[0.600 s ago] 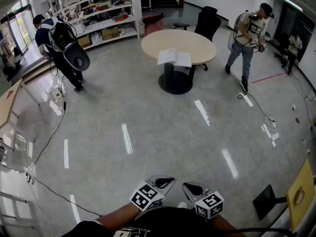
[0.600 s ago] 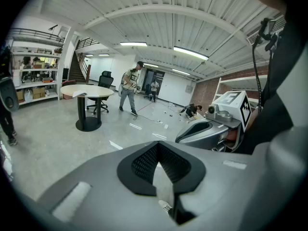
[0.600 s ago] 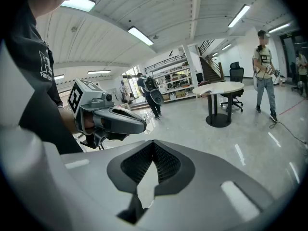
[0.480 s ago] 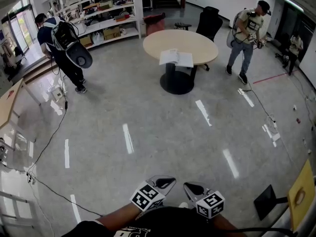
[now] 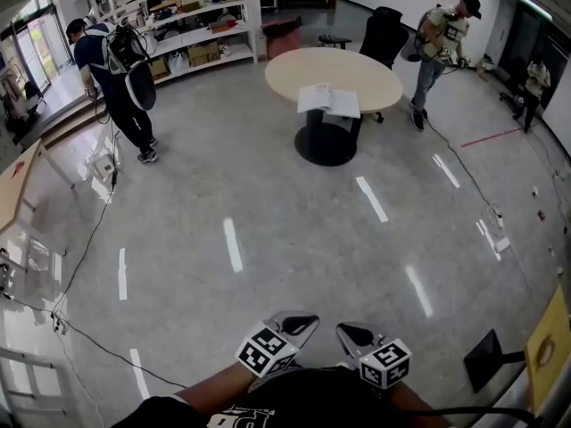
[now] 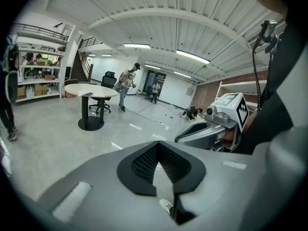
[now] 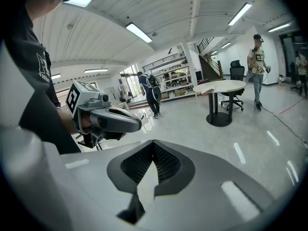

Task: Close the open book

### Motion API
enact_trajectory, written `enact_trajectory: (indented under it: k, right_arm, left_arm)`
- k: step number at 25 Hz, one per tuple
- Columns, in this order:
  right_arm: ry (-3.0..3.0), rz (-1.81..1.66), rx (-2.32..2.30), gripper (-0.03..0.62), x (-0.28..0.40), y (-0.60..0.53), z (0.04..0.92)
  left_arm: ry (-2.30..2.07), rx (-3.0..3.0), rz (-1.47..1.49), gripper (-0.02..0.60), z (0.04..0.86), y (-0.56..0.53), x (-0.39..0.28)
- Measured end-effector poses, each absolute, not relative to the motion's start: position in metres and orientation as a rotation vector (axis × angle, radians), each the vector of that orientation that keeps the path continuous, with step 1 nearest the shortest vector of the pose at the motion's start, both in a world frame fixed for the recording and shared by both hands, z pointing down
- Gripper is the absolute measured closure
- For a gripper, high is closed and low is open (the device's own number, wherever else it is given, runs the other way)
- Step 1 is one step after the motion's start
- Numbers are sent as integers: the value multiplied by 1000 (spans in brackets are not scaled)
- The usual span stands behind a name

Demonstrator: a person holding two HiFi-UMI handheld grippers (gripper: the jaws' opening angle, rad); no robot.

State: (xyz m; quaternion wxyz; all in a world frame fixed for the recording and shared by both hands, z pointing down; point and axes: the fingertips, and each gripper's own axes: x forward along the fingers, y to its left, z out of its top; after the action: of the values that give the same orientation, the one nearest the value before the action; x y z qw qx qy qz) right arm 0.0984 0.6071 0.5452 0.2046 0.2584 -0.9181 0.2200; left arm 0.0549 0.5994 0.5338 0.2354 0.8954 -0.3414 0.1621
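The open book (image 5: pixel 328 101) lies flat on the round beige table (image 5: pixel 379 78), far across the floor at the top of the head view. Both grippers sit at that view's bottom edge, close to my body and far from the table. My left gripper (image 5: pixel 300 323) is shut and empty. My right gripper (image 5: pixel 351 333) is beside it, jaws together and empty. The left gripper view shows the table (image 6: pixel 91 90) small at the left and the right gripper (image 6: pixel 195 134) at the right. In the right gripper view the table (image 7: pixel 220 85) stands at the right.
A person with a backpack (image 5: pixel 114 65) stands at the left near shelves (image 5: pixel 183 12). Another person (image 5: pixel 437 38) stands behind the table by a black chair (image 5: pixel 384 32). Cables (image 5: pixel 80 266) run over the glossy floor at the left. A yellow board (image 5: pixel 544 350) leans at the right.
The table and book have shifted slightly right in the head view. The person at the right has walked farther back. Both grippers stay in place at the bottom.
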Motion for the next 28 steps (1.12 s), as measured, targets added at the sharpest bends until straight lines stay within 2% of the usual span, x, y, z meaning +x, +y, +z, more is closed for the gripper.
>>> enact_trajectory:
  k: [12,20,28]
  right_arm:
    - [-2514,576,736,585,51,601,552]
    - [-2505,586,733,585,54,572,555]
    - [-2569,564,671,585,60,493,550]
  left_arm:
    - [-921,2346,297,574,547,590,-7]
    - [-915,2344,297,574,552,559,-1]
    - [-1028,2292,318,574,552,493,0]
